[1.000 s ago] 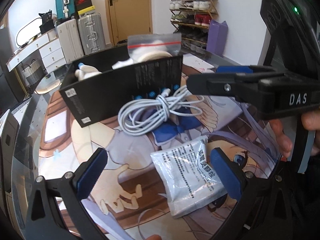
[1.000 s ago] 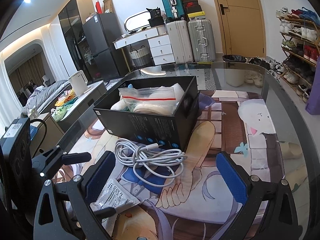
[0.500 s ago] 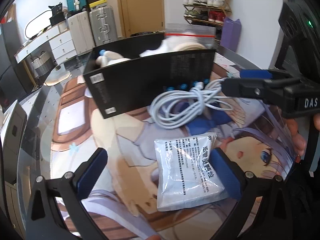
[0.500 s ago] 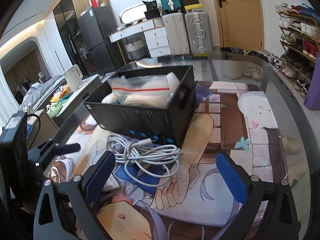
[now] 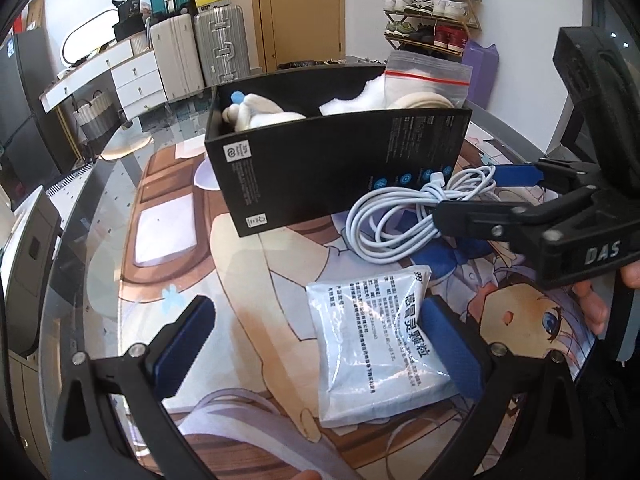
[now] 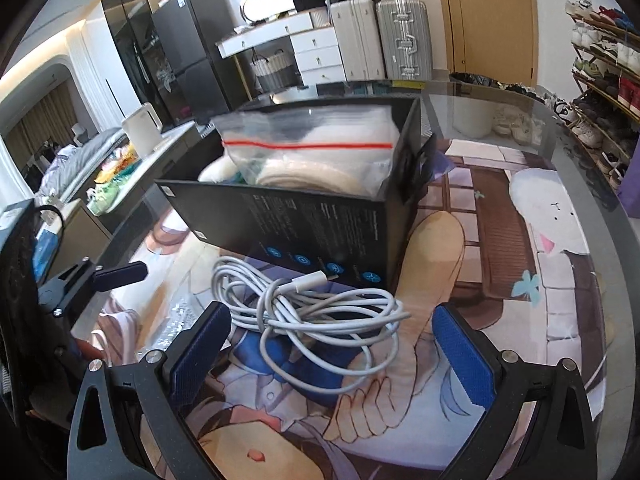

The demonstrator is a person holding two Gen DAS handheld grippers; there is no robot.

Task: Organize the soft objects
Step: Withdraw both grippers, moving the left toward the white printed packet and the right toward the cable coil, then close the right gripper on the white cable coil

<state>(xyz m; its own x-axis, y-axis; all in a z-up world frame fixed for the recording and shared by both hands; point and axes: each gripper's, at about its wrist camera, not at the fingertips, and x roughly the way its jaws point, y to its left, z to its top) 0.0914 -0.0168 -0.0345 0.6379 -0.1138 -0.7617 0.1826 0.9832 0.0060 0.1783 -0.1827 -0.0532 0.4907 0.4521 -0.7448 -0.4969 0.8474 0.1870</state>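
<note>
A: Two loose items outside the black box (image 5: 340, 168): white cable coil (image 6: 316, 320) and a foil sachet (image 5: 380, 336). Both lie on the bench (image 6: 520, 240), on the printed mat.

B: Positions off the box?

A: Coil sits just in front of the box's long printed wall, plug end nearly touching it. Sachet lies further out from the box, beyond the coil, apart from it.

B: Box contents?

A: Zip bag with red seal (image 6: 308, 144) standing above the rim, a cream roll under it, a white plush (image 5: 256, 112) at the other end. Fairly full.

B: Fingers?

A: Right gripper (image 6: 328, 344) has fingers wide apart, straddling the coil, nothing clamped. Left gripper (image 5: 316, 340) also wide apart and empty; one pad overlaps the sachet's edge, contact unclear.

B: Handling?

A: Coil looks light, limp, loosely knotted. Loops will likely sag and trail if taken by one strand. Best hold is probably across the wrapped middle, where the turns bunch. Sachet looks light, slick and crinkly, soft fill inside; pinch a sealed edge or corner, not the flat face, which may slide on the mat.

B: Risk?

A: Trailing loops could snag the box wall going in.
</note>
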